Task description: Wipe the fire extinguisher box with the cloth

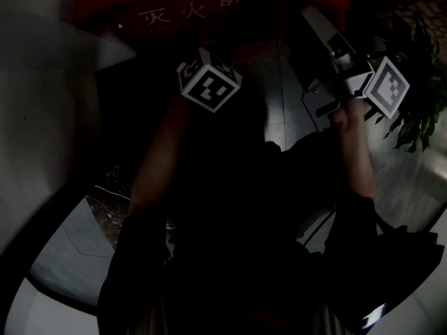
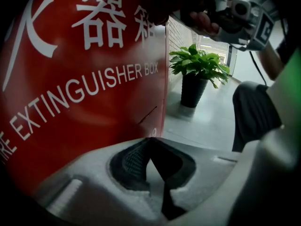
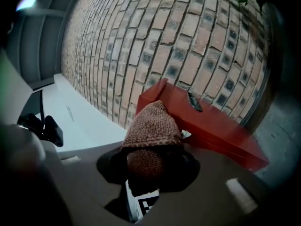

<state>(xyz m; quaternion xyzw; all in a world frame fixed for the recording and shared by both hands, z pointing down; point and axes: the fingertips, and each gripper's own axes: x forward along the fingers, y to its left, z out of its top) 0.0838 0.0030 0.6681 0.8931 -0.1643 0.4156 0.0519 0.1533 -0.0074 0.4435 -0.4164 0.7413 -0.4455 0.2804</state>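
The red fire extinguisher box (image 2: 84, 102) with white lettering fills the left of the left gripper view, close in front of my left gripper (image 2: 150, 147), whose jaws are shut with nothing between them. In the head view the box (image 1: 209, 5) is at the top, with the left gripper's marker cube (image 1: 208, 84) just below it. My right gripper (image 3: 148, 166) is shut on a brown knitted cloth (image 3: 153, 126), held over the box's top (image 3: 211, 126). From the left gripper view it (image 2: 235, 13) hangs at the upper right, gripped by a hand.
A brick wall (image 3: 155, 41) stands behind the box. A leafy potted plant (image 2: 197, 65) sits on the pale floor to the box's right, also at the head view's right edge (image 1: 419, 110). A small dark object (image 3: 194, 101) lies on the box's top. My dark trouser leg (image 2: 254, 112) is nearby.
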